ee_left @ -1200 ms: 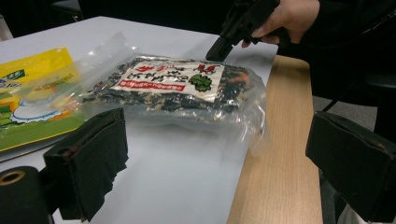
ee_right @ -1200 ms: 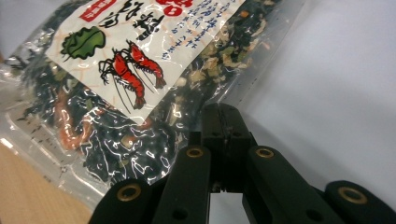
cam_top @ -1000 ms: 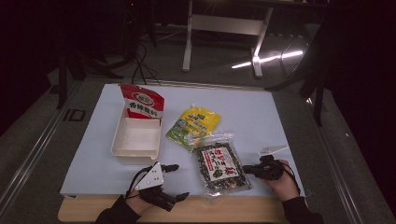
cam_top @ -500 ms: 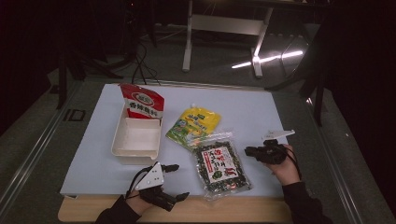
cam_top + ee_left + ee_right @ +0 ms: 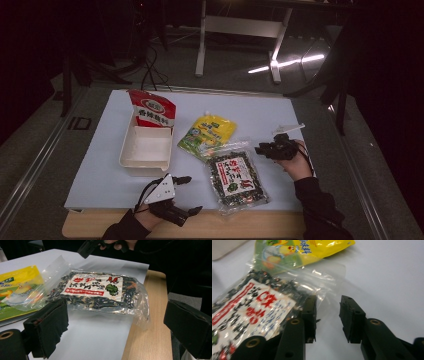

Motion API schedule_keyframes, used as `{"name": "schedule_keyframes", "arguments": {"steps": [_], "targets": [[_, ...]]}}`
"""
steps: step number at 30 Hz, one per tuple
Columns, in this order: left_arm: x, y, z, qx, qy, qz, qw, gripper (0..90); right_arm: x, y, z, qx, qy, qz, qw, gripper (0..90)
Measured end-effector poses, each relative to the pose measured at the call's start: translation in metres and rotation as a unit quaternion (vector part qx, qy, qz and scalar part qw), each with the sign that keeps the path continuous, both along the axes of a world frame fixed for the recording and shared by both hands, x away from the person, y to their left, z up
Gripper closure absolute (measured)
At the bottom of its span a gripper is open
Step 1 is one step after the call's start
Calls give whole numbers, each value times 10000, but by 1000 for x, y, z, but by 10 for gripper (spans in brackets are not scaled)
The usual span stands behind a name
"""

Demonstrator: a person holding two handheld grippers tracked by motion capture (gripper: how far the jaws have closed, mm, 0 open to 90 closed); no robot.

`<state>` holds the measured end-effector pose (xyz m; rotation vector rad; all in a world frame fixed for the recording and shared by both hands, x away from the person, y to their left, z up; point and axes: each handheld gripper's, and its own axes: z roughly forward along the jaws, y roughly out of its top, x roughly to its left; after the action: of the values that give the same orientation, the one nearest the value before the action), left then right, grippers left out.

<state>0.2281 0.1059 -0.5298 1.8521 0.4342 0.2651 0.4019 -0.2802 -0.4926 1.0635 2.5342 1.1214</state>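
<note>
A clear bag of dark dried seaweed [image 5: 235, 177] with a red and white label lies flat near the table's front edge. My right gripper [image 5: 263, 149] hovers by its far right corner. In the right gripper view the bag [image 5: 249, 312] lies at the left. That gripper [image 5: 328, 312] is open, its jaws have just been opening, and only the bag's crinkled clear edge and white table show between them. My left gripper [image 5: 192, 195] rests at the front edge, left of the bag. It stands wide open [image 5: 120, 325] and faces the bag [image 5: 100, 291].
A yellow-green snack bag [image 5: 209, 132] lies just beyond the dark bag, its corner under the clear edge. A white tray [image 5: 127, 159] stands to the left, with a red bag [image 5: 151, 110] upright at its far end. White paper covers the table, with a wooden strip [image 5: 280, 225] in front.
My right hand has moved away from the person along the dark bag's right side, rising a little, and its jaws have parted. The left gripper and the bags have stayed put.
</note>
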Motion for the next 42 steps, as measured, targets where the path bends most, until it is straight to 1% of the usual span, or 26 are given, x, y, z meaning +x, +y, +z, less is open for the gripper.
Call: {"name": "schedule_keyframes", "arguments": {"steps": [6,8,11,12,14,15,16,17,20,22,23,26,28,29,30,31,33,35,37,38,41,42], "targets": [[0,0,-1,9,8,-11,10000,65,15,7,-7,-81,49,-45,9999,585],[0,0,-1,6,11,-13,10000,65,20,8,-10,-53,122,-46,9999,565],[0,0,-1,7,11,-6,10000,65,22,9,-11,-50,136,-78,9999,560],[0,0,-1,10,15,-3,10000,65,29,10,-13,-21,193,-91,9998,541],[0,0,-1,12,16,-2,10000,65,33,12,-15,-19,267,-74,9996,530],[0,0,-1,14,13,-7,10000,65,36,13,-17,-71,275,-101,9995,529],[0,0,-1,22,8,-8,10000,65,39,13,-18,-29,333,-116,9994,528],[0,0,-1,34,2,-10,10000,65,40,14,-19,2,381,-101,9992,521],[0,0,-2,53,8,-19,10000,65,44,18,-20,15,428,-18,9991,497],[1,0,-2,49,12,-19,10000,65,47,21,-19,65,425,48,9991,486],[1,0,-2,48,15,-20,10000,65,48,23,-18,60,450,83,9989,473],[1,1,-2,51,17,-22,10000,65,53,27,-18,23,423,222,9989,458],[1,1,-3,56,25,-27,10000,65,57,28,-18,27,414,274,9988,460],[1,1,-3,57,35,-30,10000,65,59,29,-18,46,395,346,9986,463],[1,1,-3,61,40,-38,10000,65,61,30,-19,-16,341,418,9985,468],[1,1,-3,59,45,-42,10000,65,63,31,-19,-72,365,478,9982,480],[1,1,-3,65,49,-50,10000,65,65,32,-20,-13,392,584,9975,494],[2,1,-3,71,53,-48,9999,65,67,34,-22,-73,470,699,9964,515],[2,1,-4,63,63,-49,9999,65,68,35,-22,-115,513,750,9958,542],[2,1,-3,58,68,-59,9999,65,69,36,-23,-111,582,842,9947,559],[1,1,-3,37,78,-96,9999,65,70,37,-24,-245,731,969,9923,615],[1,1,-4,49,79,-102,9999,65,70,38,-24,-278,727,983,9921,657]]}}
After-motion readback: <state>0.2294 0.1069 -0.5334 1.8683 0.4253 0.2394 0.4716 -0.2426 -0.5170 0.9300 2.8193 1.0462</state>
